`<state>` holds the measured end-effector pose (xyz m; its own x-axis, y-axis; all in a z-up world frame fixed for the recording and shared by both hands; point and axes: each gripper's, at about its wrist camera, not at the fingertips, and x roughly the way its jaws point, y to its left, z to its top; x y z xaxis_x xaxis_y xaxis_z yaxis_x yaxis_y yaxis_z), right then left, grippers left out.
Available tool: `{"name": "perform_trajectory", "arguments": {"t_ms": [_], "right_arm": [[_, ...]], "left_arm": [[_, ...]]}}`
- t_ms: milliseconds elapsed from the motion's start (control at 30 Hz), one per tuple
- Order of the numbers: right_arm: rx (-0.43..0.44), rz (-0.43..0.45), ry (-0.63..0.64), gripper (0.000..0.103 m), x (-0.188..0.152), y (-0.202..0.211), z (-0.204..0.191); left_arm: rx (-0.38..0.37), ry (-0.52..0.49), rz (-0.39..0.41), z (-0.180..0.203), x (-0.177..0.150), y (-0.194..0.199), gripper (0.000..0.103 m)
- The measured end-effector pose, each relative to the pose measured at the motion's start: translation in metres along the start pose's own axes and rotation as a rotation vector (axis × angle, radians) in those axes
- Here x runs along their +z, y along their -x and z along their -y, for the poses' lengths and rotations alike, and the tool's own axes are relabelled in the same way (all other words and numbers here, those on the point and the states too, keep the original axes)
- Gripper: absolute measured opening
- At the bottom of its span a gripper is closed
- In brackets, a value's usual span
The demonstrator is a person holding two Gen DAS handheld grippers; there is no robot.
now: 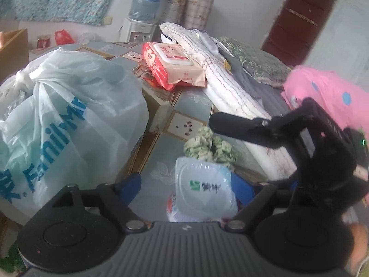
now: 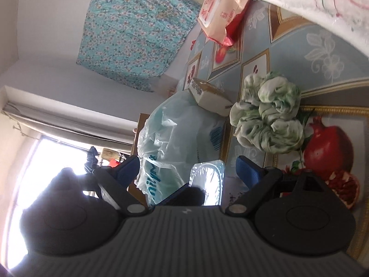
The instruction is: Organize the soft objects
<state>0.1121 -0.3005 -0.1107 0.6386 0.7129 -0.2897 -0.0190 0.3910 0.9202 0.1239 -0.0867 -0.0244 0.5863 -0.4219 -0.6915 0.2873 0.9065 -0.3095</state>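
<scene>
My left gripper (image 1: 186,187) has its blue fingers spread wide around a white wet-wipe pack with a clear lid (image 1: 203,194); whether they touch it I cannot tell. A green-and-white scrunchie (image 1: 208,146) lies on the table just beyond the pack. My right gripper (image 1: 230,124) reaches in from the right, above the scrunchie. In the right wrist view the gripper (image 2: 189,173) is open and empty, rolled sideways, with the scrunchie (image 2: 269,117) ahead to the right and the clear pack lid (image 2: 207,177) between the fingers' line.
A big knotted FamilyMart plastic bag (image 1: 69,120) fills the left of the table. A red-and-beige wipes pack (image 1: 173,64) sits at the back. A white folded cloth (image 1: 228,85), dark clothes (image 1: 253,64) and a pink dotted cloth (image 1: 327,94) lie right. A small cardboard box (image 2: 207,94) sits mid-table.
</scene>
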Motion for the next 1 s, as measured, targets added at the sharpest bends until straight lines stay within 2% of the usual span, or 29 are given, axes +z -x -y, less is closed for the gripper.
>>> {"name": "perform_trajectory", "arguments": {"t_ms": [200, 300, 400, 600, 733, 833, 1000], "right_arm": [[-0.065, 0.007, 0.09, 0.09, -0.008, 0.013, -0.004], [-0.091, 0.023, 0.115, 0.087, -0.013, 0.02, -0.003], [-0.105, 0.033, 0.123, 0.076, -0.016, 0.025, -0.002], [-0.112, 0.029, 0.129, 0.055, -0.019, 0.021, -0.005], [-0.123, 0.025, 0.138, 0.045, -0.019, 0.02, -0.006], [-0.123, 0.032, 0.146, 0.038, -0.018, 0.021, -0.007], [-0.123, 0.033, 0.154, 0.035, -0.019, 0.023, -0.008]], "left_arm": [[-0.048, -0.079, -0.001, -0.002, -0.017, 0.011, 0.089], [-0.042, -0.13, 0.008, 0.004, -0.027, 0.008, 0.089], [0.001, -0.2, 0.014, 0.017, -0.032, 0.0, 0.087], [0.089, -0.313, 0.069, 0.038, -0.038, -0.015, 0.072], [0.081, -0.298, 0.089, 0.038, -0.036, -0.019, 0.059], [0.075, -0.284, 0.1, 0.037, -0.038, -0.018, 0.059], [0.063, -0.262, 0.109, 0.035, -0.04, -0.015, 0.059]]}}
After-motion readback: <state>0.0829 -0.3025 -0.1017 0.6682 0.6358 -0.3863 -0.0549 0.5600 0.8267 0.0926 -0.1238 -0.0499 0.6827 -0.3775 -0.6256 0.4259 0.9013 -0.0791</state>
